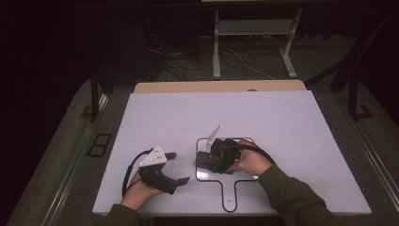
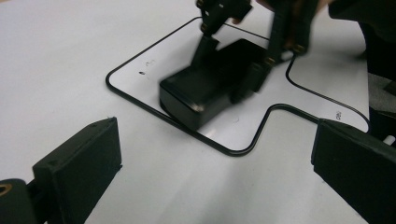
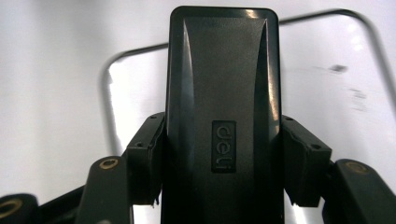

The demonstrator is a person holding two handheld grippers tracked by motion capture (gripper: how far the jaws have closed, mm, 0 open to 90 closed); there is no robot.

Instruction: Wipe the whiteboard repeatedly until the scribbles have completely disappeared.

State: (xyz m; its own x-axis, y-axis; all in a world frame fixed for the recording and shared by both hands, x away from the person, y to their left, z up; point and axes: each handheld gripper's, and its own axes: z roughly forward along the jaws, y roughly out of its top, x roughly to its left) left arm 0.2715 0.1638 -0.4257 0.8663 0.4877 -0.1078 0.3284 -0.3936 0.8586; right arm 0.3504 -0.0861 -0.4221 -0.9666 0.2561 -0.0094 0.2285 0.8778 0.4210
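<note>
A black oblong device (image 3: 223, 107) with a raised "deli" badge, perhaps a stapler, sits between the jaws of my right gripper (image 3: 223, 161), which is shut on its two long sides. In the high view that gripper (image 1: 210, 159) holds the black device (image 1: 205, 161) low over the white board (image 1: 249, 179) with a black outline and a handle shape. From the left gripper view the same device (image 2: 205, 91) lies on or just above the board (image 2: 140, 70). My left gripper (image 1: 178, 168) rests at the front left with its jaws wide apart and nothing between them.
A white tabletop (image 1: 188, 113) carries everything, with a tan strip (image 1: 216, 86) along its far edge. Beyond it are white table legs (image 1: 216, 42) and loose cables (image 1: 164, 56) on a dark floor. The person's sleeves (image 1: 291, 197) enter from the bottom.
</note>
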